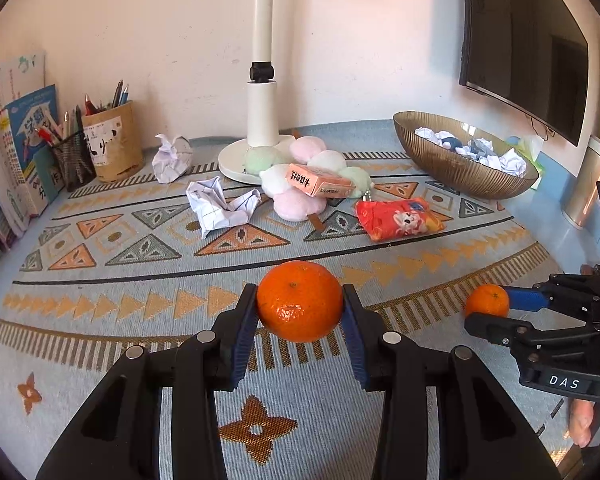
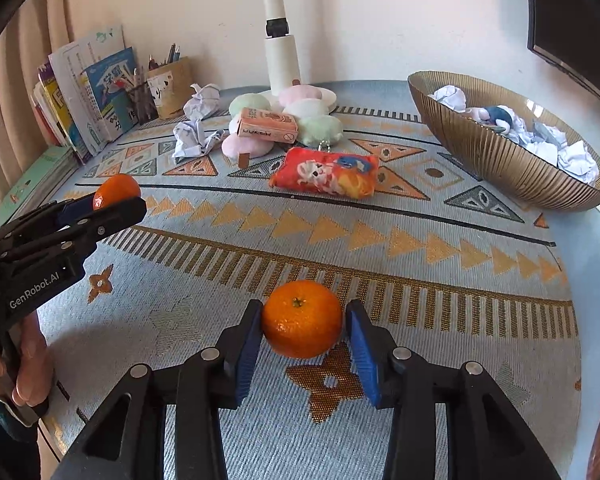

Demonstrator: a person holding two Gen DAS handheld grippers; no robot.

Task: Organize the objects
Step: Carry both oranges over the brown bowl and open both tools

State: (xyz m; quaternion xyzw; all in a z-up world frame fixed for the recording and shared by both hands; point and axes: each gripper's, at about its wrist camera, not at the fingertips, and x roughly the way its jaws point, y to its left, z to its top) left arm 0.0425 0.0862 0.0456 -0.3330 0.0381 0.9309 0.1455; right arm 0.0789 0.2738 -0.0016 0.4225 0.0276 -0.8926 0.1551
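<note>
Tablecloth (image 1: 140, 360): pale blue weave, bands of orange triangles, brown stripes, grey and orange triangle panels, orange flower motifs. 
Two tangerines (image 1: 299, 300) (image 2: 302, 319): bright orange. 
Gripper pads (image 2: 249, 354): blue on black. 
Snack packet (image 2: 326, 172): red and orange, white cartoon figure. 
Bowl (image 2: 496, 152): ribbed bronze. 
Plush toy (image 1: 300, 164): pastel pink, green, white. 
Lamp base (image 1: 262, 116): cream.

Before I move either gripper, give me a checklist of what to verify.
1. Left gripper clamps left orange, both pads touching: ok.
2. Right gripper clamps right orange: not ok, gap at one pad.
3. Grippers apart from each other: ok.
4. Bowl upright on the cloth: ok.
5. Room in bowl among the crumpled paper: cannot tell.
</note>
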